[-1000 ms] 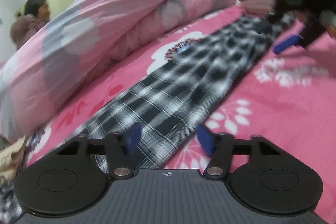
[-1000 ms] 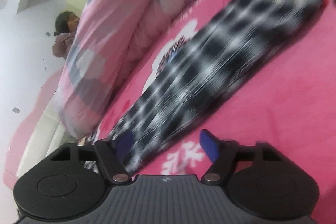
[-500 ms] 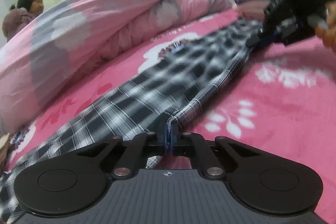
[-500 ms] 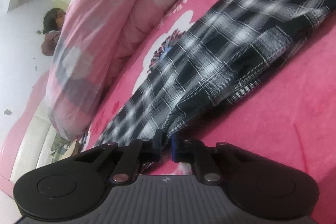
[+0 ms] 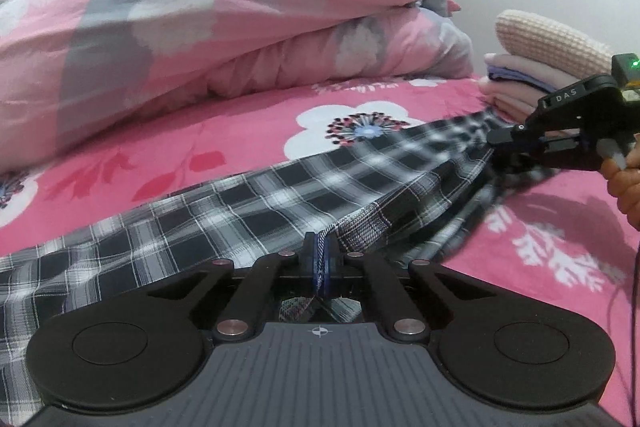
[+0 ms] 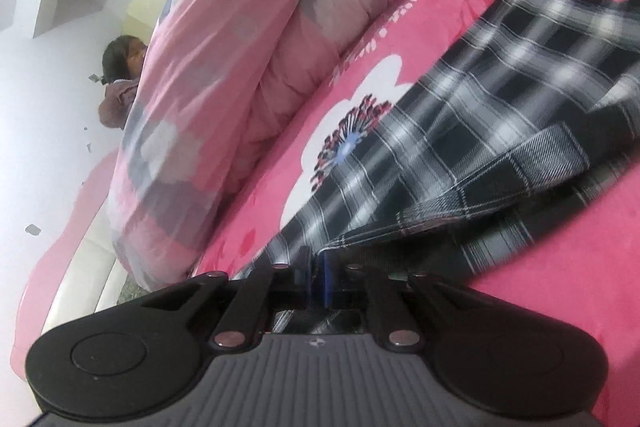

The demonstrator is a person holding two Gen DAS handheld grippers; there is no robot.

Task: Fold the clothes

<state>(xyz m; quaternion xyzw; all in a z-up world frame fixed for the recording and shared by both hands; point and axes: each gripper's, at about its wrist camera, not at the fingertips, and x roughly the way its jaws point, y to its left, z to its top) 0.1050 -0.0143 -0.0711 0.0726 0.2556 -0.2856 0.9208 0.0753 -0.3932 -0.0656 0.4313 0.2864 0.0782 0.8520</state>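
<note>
Pinching shut was done by both grippers a second ago; before that they were open over the black-and-white checked cloth garment (image 5: 280, 199). Now its near edge is gripped by the left gripper (image 5: 320, 259) and the right gripper (image 6: 316, 275), so one layer is lifted for a fold. It lies along the pink flowered bed sheet (image 5: 560, 259), by the near edge. Both grippers are held low and level.

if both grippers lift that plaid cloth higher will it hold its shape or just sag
The plaid cloth will likely sag: between the left gripper and right gripper it already droops and folds. It looks thin, so probably light. The pinched edges seem held firmly, though the loose end on the pink sheet may drag.
</note>
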